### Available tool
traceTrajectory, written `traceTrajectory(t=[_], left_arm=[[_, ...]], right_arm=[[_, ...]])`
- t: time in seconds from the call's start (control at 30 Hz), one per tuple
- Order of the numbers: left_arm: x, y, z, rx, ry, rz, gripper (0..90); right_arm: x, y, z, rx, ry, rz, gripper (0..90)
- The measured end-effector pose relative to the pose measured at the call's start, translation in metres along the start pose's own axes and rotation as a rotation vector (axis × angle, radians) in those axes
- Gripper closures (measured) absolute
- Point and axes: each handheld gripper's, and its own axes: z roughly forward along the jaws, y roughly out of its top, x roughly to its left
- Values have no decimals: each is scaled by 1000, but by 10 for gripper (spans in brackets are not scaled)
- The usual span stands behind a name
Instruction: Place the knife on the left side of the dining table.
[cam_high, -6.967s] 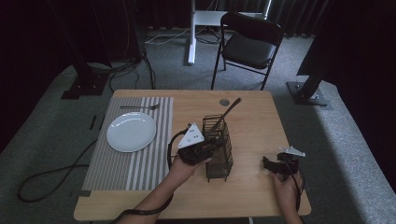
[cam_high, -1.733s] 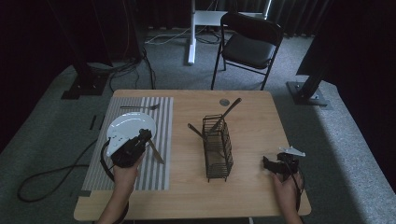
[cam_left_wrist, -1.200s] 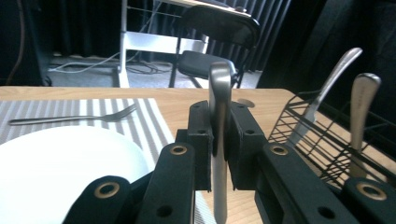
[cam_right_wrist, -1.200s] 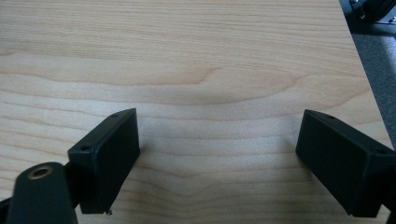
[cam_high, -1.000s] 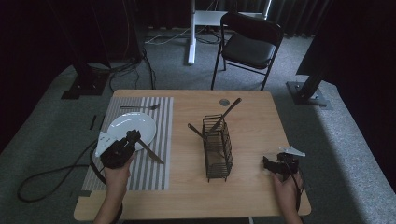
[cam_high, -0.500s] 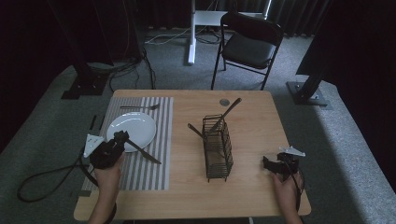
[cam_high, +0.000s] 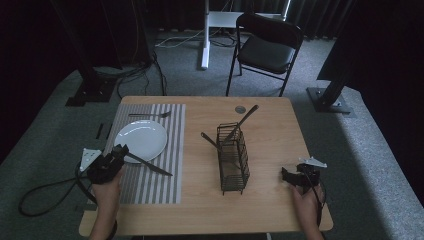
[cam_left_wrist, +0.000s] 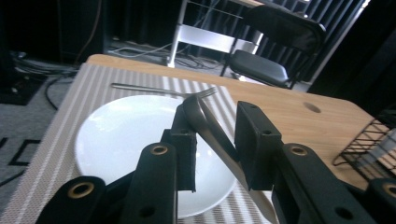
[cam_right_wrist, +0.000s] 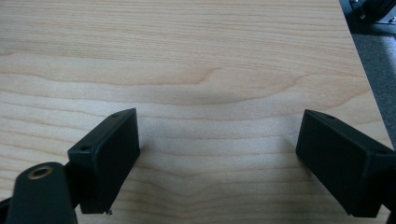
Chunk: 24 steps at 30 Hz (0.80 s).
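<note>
A dark table knife (cam_high: 150, 165) lies slanted from the rim of the white plate (cam_high: 141, 140) down onto the striped placemat (cam_high: 172, 150). My left gripper (cam_high: 121, 150) sits at the knife's left end, by the mat's left side. In the left gripper view the knife (cam_left_wrist: 210, 133) runs between the jaws of the left gripper (cam_left_wrist: 218, 121). It leans on one pad with a gap to the other; the jaws have just been opening. My right gripper (cam_high: 287, 175) rests wide open over bare wood (cam_right_wrist: 219, 144) near the front right corner.
A fork (cam_high: 148, 115) lies on the mat behind the plate. A black wire basket (cam_high: 232, 157) stands mid-table with two dark utensils (cam_high: 240, 122) leaning out. A small round mark (cam_high: 240, 109) is near the far edge. A folding chair (cam_high: 267, 47) stands beyond the table.
My left hand has moved left and down, from beside the plate to the mat's left side, carrying the knife. Its jaws have parted and the knife now rests on plate and mat. The right gripper stayed put.
</note>
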Motion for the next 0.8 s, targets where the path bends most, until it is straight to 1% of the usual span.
traceTrajectory(t=[0.03,0.07,0.13,0.23,0.27,0.37,0.4,0.47,0.53,0.8], left_arm=[[2,-1,0,0,-1,-6,696],[4,-2,0,0,10,-5,690],[7,-3,-1,0,8,-15,686],[11,-5,0,3,17,-16,676],[12,-6,0,6,26,-15,672],[16,-8,1,8,25,-26,664],[18,-9,2,12,29,-30,664],[23,-11,2,22,23,-39,659],[26,-13,3,31,35,-39,645],[40,-22,5,64,51,-58,608]], right_arm=[[0,0,0,0,0,0,128],[0,0,0,0,0,0,128],[0,0,0,0,0,0,128],[0,0,0,0,0,0,129],[0,0,0,0,0,0,128],[0,0,0,0,0,0,128],[0,0,0,0,0,0,128],[0,0,0,0,0,0,129],[0,0,0,0,0,0,128],[0,0,0,0,0,0,128]])
